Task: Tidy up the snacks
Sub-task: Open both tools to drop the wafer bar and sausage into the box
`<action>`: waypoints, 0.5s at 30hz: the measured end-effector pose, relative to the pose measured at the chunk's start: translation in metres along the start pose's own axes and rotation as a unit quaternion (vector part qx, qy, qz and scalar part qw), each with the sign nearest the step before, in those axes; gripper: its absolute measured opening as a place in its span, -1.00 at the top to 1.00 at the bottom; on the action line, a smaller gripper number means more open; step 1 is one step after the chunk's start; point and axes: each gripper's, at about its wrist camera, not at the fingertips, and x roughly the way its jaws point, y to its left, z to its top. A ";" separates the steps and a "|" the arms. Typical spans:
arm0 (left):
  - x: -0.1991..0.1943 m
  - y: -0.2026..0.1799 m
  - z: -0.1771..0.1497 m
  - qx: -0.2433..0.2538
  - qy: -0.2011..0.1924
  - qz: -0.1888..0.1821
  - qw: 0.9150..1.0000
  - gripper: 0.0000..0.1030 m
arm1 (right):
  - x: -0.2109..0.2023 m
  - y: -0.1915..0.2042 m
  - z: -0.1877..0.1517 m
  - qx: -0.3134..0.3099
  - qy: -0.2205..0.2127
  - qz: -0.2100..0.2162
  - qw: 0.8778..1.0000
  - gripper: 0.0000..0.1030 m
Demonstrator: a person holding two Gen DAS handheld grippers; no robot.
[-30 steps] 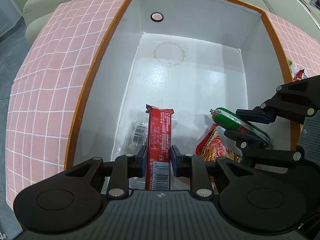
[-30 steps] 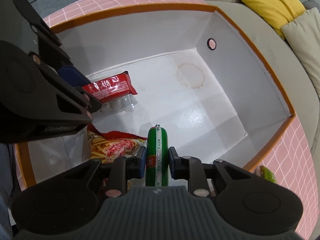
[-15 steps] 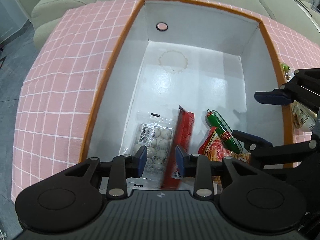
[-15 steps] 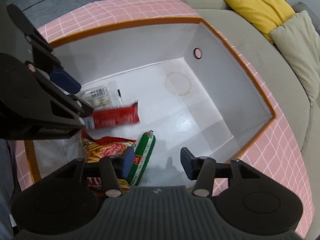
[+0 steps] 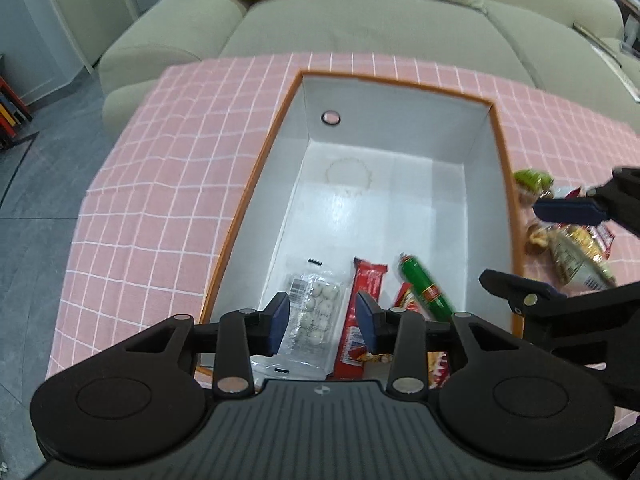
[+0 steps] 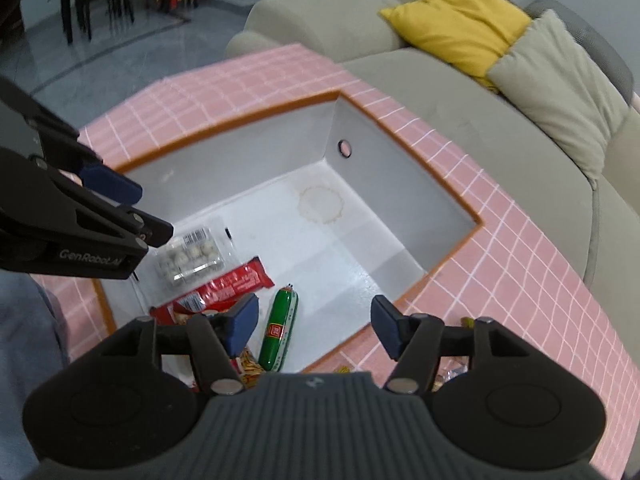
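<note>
A white box with an orange rim point(image 5: 256, 168) point(image 6: 452, 184) sits on the pink checked tablecloth. On its floor at the near end lie a red bar point(image 5: 366, 292) point(image 6: 228, 284), a green sausage point(image 5: 424, 290) point(image 6: 280, 328), a clear pack of white balls point(image 5: 316, 312) point(image 6: 192, 258) and a red-yellow snack bag point(image 5: 404, 296) point(image 6: 250, 364). My left gripper point(image 5: 322, 320) is open and empty above the box's near end. My right gripper point(image 6: 314, 330) is open and empty above the box's right rim; it also shows in the left wrist view point(image 5: 536, 252).
Several loose snack packets point(image 5: 572, 248) lie on the cloth right of the box, with a green one point(image 5: 532, 180) further back. A grey-green sofa point(image 5: 360, 20) with a yellow cushion point(image 6: 460, 28) stands behind the table.
Both grippers opened and dropped their loads: the red bar and the green sausage now lie on the box floor. Both grippers have risen and pulled back from the box.
</note>
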 end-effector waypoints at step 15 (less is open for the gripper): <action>-0.069 -0.051 -0.021 -0.005 -0.095 -0.008 0.995 0.09 | -0.076 -0.024 -0.057 0.106 -0.086 -0.023 0.990 -0.21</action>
